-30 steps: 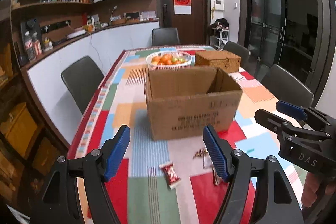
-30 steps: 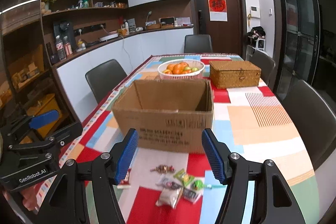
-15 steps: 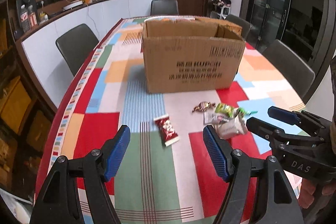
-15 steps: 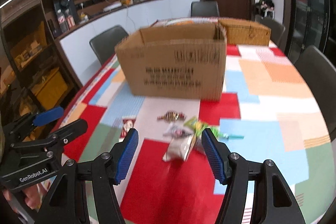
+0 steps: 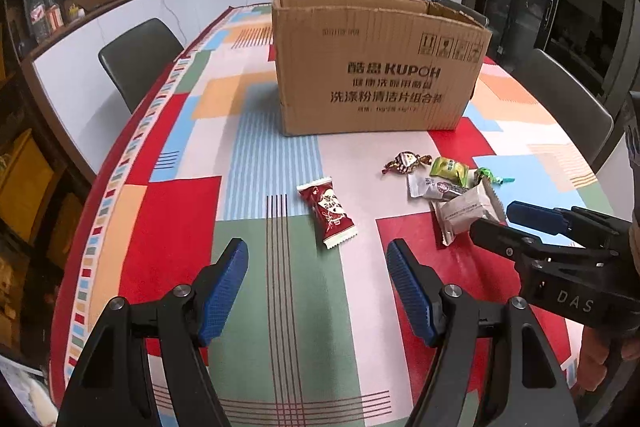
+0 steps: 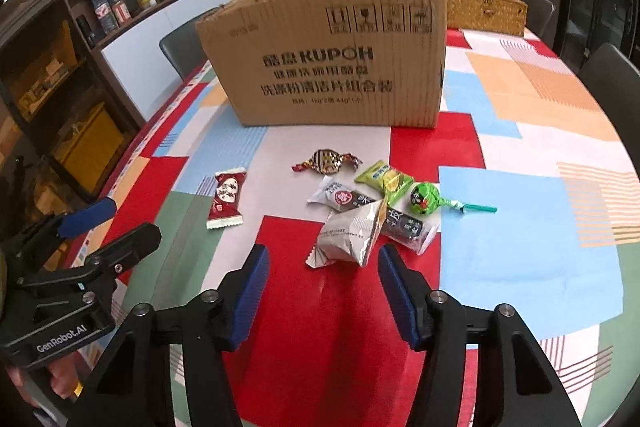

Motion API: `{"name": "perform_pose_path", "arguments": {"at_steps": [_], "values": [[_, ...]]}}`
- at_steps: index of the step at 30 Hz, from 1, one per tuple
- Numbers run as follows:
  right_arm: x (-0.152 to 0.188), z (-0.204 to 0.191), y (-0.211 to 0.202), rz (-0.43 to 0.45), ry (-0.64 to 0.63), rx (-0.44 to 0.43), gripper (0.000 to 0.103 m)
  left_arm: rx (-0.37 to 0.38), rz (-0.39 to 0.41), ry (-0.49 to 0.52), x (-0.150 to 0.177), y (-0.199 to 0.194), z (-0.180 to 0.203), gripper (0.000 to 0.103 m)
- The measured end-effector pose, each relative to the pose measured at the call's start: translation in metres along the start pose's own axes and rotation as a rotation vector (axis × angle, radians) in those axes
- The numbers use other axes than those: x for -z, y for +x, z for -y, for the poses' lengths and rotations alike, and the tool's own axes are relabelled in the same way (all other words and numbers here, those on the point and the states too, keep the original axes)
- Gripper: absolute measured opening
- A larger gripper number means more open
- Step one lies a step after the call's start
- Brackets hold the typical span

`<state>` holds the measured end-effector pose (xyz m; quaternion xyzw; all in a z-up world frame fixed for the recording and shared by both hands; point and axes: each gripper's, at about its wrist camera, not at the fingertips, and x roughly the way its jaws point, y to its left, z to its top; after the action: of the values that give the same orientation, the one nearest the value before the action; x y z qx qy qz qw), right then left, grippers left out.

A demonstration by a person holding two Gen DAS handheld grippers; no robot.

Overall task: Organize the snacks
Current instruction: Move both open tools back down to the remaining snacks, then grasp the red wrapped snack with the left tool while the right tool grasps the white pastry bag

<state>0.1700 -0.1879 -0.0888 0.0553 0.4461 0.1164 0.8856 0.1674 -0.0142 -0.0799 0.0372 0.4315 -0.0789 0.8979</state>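
Snacks point(image 6: 360, 203) loose on table point(image 6: 520, 227) before cardboard box point(image 6: 332, 67). Left gripper point(image 5: 316, 291), right gripper point(image 6: 320, 291): jaws apart, empty. Risk: overlapping wrappers, 2 grabbed together.

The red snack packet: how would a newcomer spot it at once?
Find the cardboard box on the patchwork tablecloth. In front lies a snack cluster; the red snack packet lies alone to its left, touching nothing, the only dark red wrapper.

The table point(image 6: 520, 211), under a patchwork cloth, carries an open cardboard box point(image 6: 332, 67), a wicker case point(image 6: 486, 9) behind it, a lone red packet point(image 6: 226, 199), and a touching cluster of wrapped snacks point(image 6: 368, 211) including a green lollipop point(image 6: 426, 199).
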Motion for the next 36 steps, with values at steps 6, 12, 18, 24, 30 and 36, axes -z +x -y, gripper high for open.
{"name": "perform_pose_path", "arguments": {"at_steps": [6, 12, 18, 24, 30, 36], "values": [[0.0, 0.004, 0.016, -0.032, 0.025, -0.008, 0.051, 0.005, -0.031, 0.013, -0.001, 0.019, -0.001, 0.071], [-0.002, 0.004, 0.026, -0.05, 0.03, -0.01, 0.047, 0.017, -0.047, 0.005, -0.012, 0.039, -0.002, 0.071], [-0.006, 0.004, 0.035, -0.061, 0.042, -0.025, 0.046, 0.027, -0.066, -0.012, -0.023, 0.06, -0.001, 0.071], [-0.012, 0.005, 0.045, -0.07, 0.051, -0.025, 0.038, 0.016, -0.089, -0.018, -0.028, 0.079, -0.001, 0.067], [-0.017, 0.0, 0.052, -0.074, 0.04, -0.026, 0.03, 0.016, -0.11, -0.058, -0.03, 0.092, -0.005, 0.056], [-0.025, -0.009, 0.059, -0.067, 0.023, -0.03, 0.028, 0.03, -0.131, -0.078, -0.033, 0.1, -0.009, 0.042]]}}
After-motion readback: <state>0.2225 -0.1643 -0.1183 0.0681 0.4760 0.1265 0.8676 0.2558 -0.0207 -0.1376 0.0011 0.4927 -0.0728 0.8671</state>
